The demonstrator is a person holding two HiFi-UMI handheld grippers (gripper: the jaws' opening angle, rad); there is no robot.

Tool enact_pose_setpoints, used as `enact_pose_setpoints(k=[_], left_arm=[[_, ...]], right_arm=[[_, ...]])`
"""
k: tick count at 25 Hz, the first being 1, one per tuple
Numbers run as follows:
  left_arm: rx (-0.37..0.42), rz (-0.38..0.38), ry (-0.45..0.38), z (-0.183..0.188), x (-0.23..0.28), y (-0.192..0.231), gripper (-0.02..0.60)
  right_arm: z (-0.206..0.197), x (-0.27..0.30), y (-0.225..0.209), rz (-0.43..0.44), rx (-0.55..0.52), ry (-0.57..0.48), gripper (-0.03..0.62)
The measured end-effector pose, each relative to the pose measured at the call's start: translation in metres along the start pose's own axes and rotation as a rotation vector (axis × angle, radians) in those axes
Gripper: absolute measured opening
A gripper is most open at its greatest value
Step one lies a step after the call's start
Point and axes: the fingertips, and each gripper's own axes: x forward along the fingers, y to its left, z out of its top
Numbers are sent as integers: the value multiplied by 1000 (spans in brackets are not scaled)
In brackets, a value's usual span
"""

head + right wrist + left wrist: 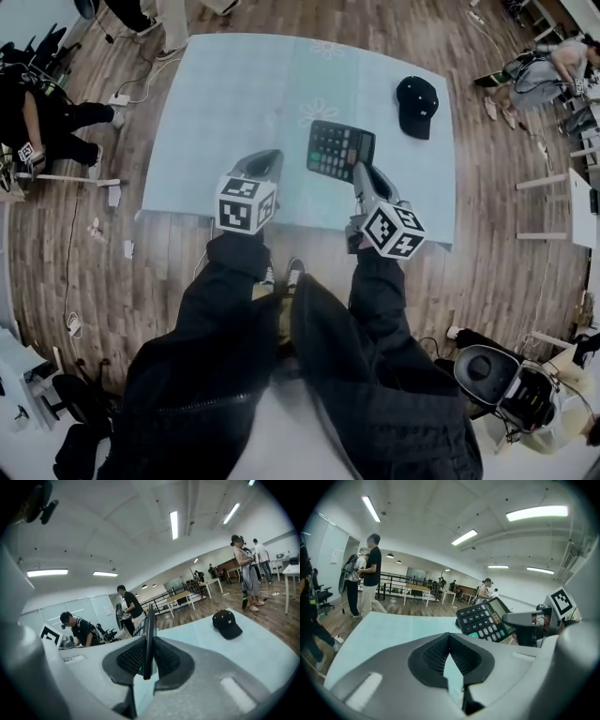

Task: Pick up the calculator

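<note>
The black calculator (340,150) hangs above the pale blue table (234,84), its near right edge caught in my right gripper (361,173). In the right gripper view it shows edge-on as a thin dark slab (150,616) between the pads of my right gripper (149,641), which press on both of its faces. The left gripper view shows its keys and display (485,619) off to the right. My left gripper (267,157) is raised just left of the calculator, apart from it. The pads of my left gripper (450,639) meet at the tips with nothing between them.
A black cap (415,103) lies on the table's far right part and also shows in the right gripper view (227,623). People stand and sit around the room (371,573), with desks (577,202) to the right. Cables and a power strip (119,98) lie on the wooden floor at left.
</note>
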Motion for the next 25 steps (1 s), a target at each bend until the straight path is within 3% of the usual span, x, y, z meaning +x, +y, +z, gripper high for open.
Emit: enact_pose_setpoints(k=[9,25], left_arm=[[82,-28,-207,97,-41,-28,-3],[169,0,-416,185,-91,-38,-3]], right_arm=[[91,-37,48,43,-65,-242,48],[174,-69,98,72,-203,-467,48]])
